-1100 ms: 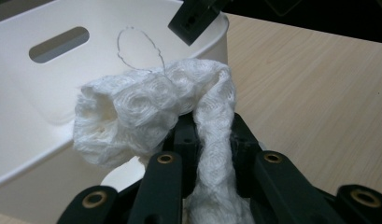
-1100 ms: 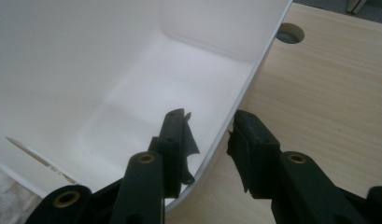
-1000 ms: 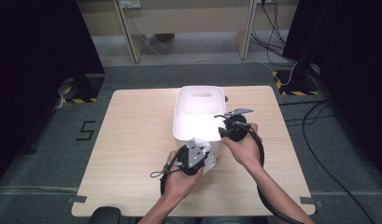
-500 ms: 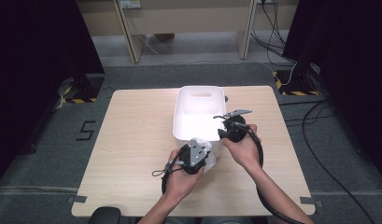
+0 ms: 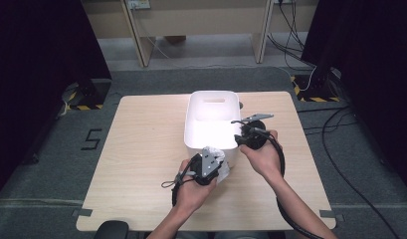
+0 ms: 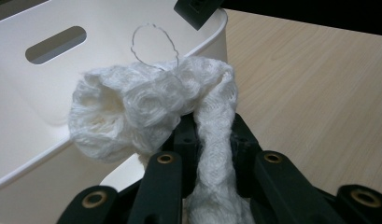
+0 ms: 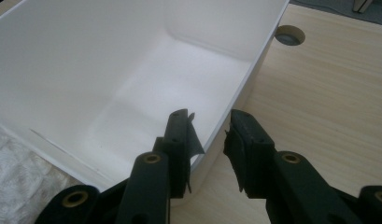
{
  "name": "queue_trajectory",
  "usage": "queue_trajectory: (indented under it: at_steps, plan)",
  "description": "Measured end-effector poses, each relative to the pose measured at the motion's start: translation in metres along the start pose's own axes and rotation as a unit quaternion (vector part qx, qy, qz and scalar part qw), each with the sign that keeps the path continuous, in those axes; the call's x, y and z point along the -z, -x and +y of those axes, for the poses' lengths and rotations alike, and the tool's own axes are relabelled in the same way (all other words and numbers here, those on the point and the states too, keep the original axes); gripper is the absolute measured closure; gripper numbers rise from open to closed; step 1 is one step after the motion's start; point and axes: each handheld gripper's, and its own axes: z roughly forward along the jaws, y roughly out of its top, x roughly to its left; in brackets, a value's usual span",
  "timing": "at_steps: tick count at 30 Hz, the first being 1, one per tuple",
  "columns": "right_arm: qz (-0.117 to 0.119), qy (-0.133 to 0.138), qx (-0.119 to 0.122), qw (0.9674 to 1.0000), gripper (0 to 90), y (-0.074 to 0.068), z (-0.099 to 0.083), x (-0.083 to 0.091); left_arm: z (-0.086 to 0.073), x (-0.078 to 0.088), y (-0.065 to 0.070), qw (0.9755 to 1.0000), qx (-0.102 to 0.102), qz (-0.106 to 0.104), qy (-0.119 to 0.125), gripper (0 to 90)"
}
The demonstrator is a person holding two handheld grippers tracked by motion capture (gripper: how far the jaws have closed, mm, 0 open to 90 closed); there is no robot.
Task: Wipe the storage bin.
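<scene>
My left gripper [image 6: 212, 154] clamps a white knitted cloth [image 6: 146, 107] at the white tub's [image 5: 211, 107] near rim; my right gripper [image 7: 209, 140], jaws just closing, straddles its right wall without gripping.

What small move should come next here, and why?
Probably lift the white cloth over the rim of the white bin and release it: the left hand-held gripper is shut on the cloth just outside the near wall, and the bin looks empty.

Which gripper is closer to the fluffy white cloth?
Left. The left gripper is shut on the white cloth, holding it at the near end of the white tub. The right gripper stands apart, jaws astride the tub's side wall.
</scene>
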Motion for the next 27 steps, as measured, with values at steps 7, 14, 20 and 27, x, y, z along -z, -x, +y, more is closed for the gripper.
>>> queue_trajectory:
  at_steps: [7, 14, 20, 27]
  plan:
    - [0.002, 0.001, -0.004, 1.0, 70.4, 0.0, 0.0, 0.0, -0.004, -0.006, 0.001, 1.0, -0.004, 0.002, -0.009, 77.6]
    - [0.002, 0.004, -0.004, 1.0, 70.4, 0.0, 0.0, -0.001, -0.009, -0.015, 0.001, 0.9999, -0.004, -0.004, -0.015, 77.7]
    - [0.003, 0.004, -0.006, 1.0, 70.3, -0.001, 0.0, -0.001, -0.014, -0.022, 0.002, 0.9997, -0.008, -0.008, -0.02, 77.8]
    - [0.002, 0.006, -0.005, 1.0, 70.2, 0.0, 0.0, -0.001, -0.017, -0.026, 0.003, 0.9996, -0.019, -0.002, -0.019, 77.7]
